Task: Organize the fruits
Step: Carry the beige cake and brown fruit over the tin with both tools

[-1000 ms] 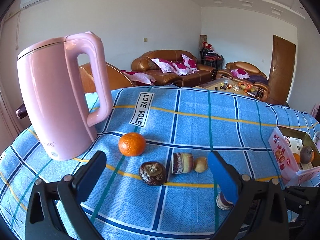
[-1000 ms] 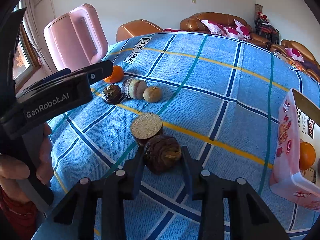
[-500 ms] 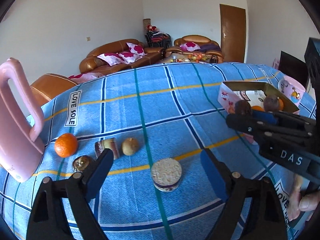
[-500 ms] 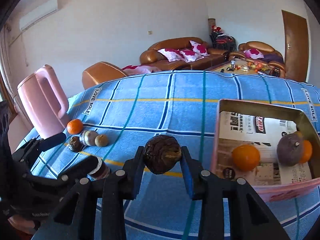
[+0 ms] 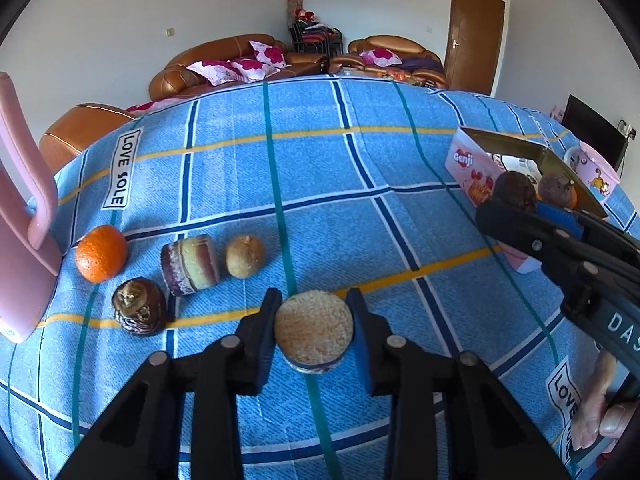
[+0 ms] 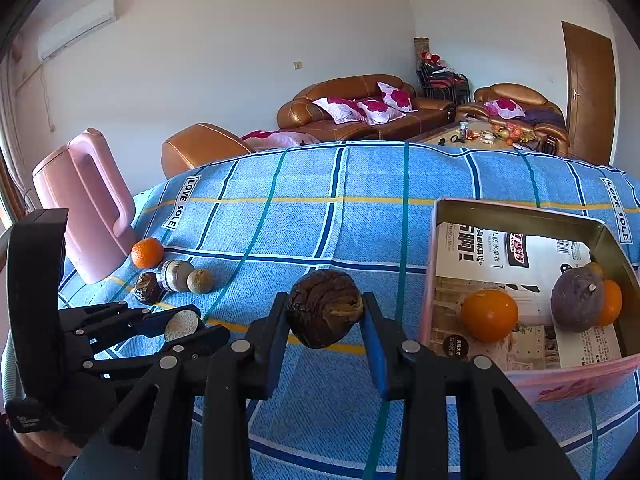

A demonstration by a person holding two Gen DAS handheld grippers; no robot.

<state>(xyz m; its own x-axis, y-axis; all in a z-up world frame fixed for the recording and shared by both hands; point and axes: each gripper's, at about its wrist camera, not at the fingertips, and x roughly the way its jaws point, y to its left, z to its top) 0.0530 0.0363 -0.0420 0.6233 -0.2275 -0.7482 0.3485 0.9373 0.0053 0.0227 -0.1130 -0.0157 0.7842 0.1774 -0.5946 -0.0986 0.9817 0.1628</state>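
My left gripper [image 5: 314,330] is shut on a cut half fruit [image 5: 314,326] with a pale grainy face, resting on the blue checked cloth. Left of it lie an orange [image 5: 101,253], a dark wrinkled fruit [image 5: 139,312], another cut half [image 5: 190,265] and a small brown fruit [image 5: 245,256]. My right gripper [image 6: 325,322] is shut on a dark wrinkled fruit [image 6: 325,314], held above the cloth just left of the pink box [image 6: 520,216]. The box holds an orange [image 6: 489,315], a purple fruit [image 6: 576,300] and a second orange [image 6: 610,302] behind it.
A pink kettle [image 6: 84,204] stands at the table's left edge, close to the fruit row. A pink cup [image 5: 596,170] stands beyond the box. Brown sofas [image 6: 360,108] and a coffee table lie behind the table.
My left gripper has closed around the cut half fruit, from wide open. My right gripper, holding the wrinkled fruit, has stayed beside the box and dropped slightly toward it.
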